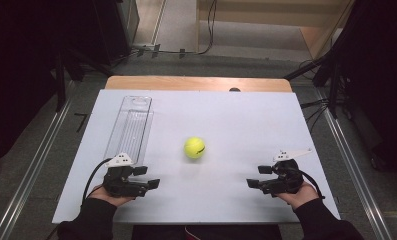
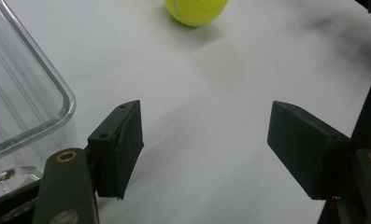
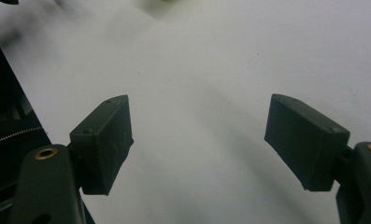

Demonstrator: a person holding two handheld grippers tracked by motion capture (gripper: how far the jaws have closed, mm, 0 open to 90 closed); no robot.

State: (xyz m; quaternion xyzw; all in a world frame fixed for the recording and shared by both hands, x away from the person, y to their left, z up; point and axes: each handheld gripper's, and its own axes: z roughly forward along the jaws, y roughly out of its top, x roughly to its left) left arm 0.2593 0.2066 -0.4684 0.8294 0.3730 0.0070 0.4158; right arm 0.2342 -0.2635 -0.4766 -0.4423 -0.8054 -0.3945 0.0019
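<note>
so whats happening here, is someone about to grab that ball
A person sits at a white table with a two-jaw gripper in each hand. The left gripper and right gripper both rest near the front edge, jaws apart with nothing between them. A yellow tennis ball sits untouched in the middle between them. A clear plastic tray lies beyond the left gripper, empty as far as shows. Nothing is held yet.

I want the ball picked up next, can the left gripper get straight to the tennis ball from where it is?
Probably yes: the left gripper has open jaws and bare table up to the tennis ball; the clear tray lies off to the side.
</note>
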